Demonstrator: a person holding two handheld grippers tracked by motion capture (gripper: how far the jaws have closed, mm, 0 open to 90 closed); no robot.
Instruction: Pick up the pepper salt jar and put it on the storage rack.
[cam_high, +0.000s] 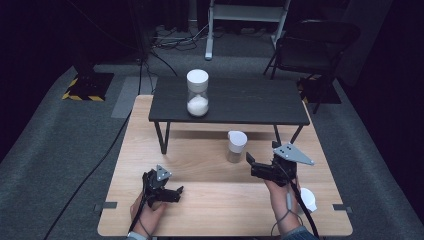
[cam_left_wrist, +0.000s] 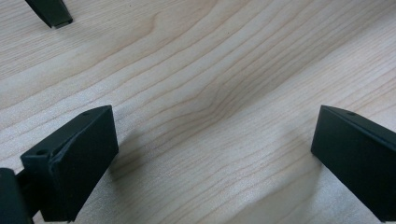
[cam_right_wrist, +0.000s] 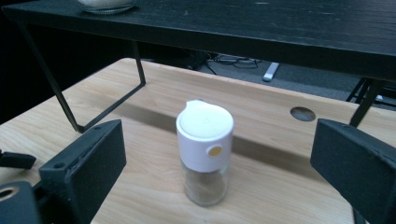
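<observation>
**Right gripper lined up on the small shaker jar, grasp not yet made**

The small shaker jar (cam_right_wrist: 204, 151) stands upright on the light wooden table (cam_high: 210, 210), in front of the low black shelf (cam_high: 230, 102) and near its right legs. It has a white cap with a small yellow dot on the side and a clear glass body with some brownish content at the bottom. In the right gripper view the jar is centred between the two black jaws, but it is farther ahead of them and nothing touches it.

The right gripper (cam_high: 255, 165) is spread wide and points toward the jar, with a gap still between them. The left gripper (cam_high: 172, 194) rests low over the bare table near the person's side, also spread, with nothing between its jaws.

As I judge it, the work is at the beginning: the approach is almost finished, and closing on the jar and moving it are still left.

On the black shelf stands a bigger jar (cam_high: 197, 93) with a white lid and white powder inside. A white round object (cam_high: 307, 199) lies on the table beside the right hand.

I cannot read any brand, label or writing on the things.
</observation>
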